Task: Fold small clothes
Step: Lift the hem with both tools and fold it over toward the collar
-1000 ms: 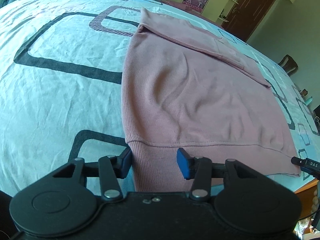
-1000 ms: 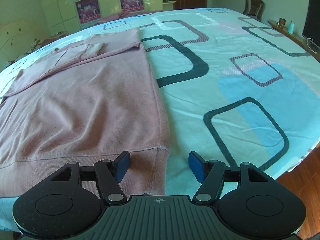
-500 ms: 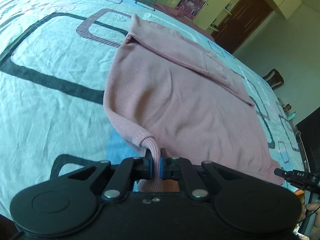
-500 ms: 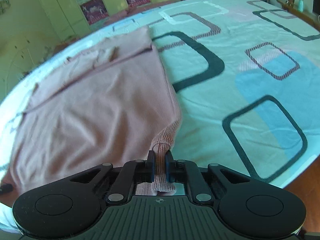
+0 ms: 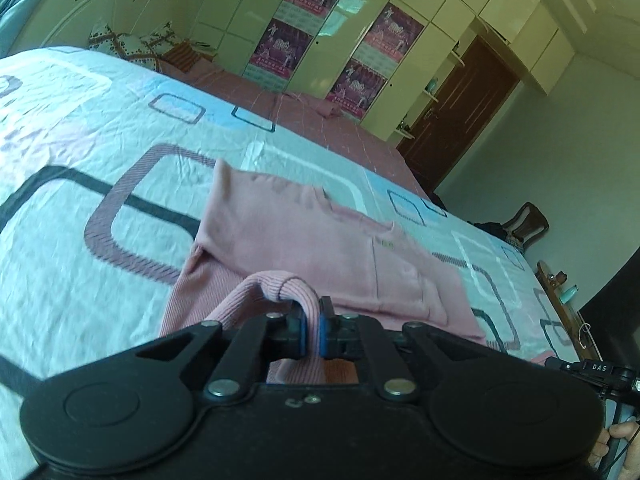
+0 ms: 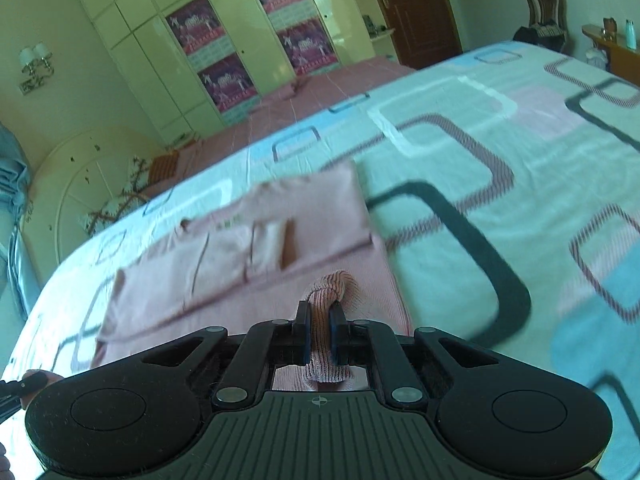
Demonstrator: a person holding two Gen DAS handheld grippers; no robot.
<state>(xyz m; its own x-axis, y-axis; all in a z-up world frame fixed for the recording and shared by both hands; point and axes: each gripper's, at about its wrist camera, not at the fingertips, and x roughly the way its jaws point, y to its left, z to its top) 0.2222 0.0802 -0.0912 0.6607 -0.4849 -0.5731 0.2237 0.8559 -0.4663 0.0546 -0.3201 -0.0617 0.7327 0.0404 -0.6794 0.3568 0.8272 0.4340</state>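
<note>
A pink knit sweater [image 5: 304, 236] lies on the patterned bed sheet [image 5: 80, 168], its sleeves folded across the upper part. My left gripper [image 5: 313, 322] is shut on the ribbed hem at the sweater's left corner, which bunches up in front of the blue pads. In the right wrist view the same sweater [image 6: 248, 264] lies ahead, and my right gripper [image 6: 320, 330] is shut on the ribbed hem at its right corner. Both corners are lifted off the sheet and carried over the sweater's body toward its far end.
Wardrobe doors with posters [image 5: 320, 36] and a dark wooden door [image 5: 460, 104] stand beyond the bed. A pink second sheet [image 6: 320, 96] covers the far side. A wooden chair [image 5: 524, 224] and a shelf with a bottle [image 6: 630, 34] are at the right. A hand [image 5: 624, 444] shows at the lower right.
Both grippers closed on the hem corners, then lifted them and carried them forward over the sweater. The near part of the sweater has risen off the sheet.
</note>
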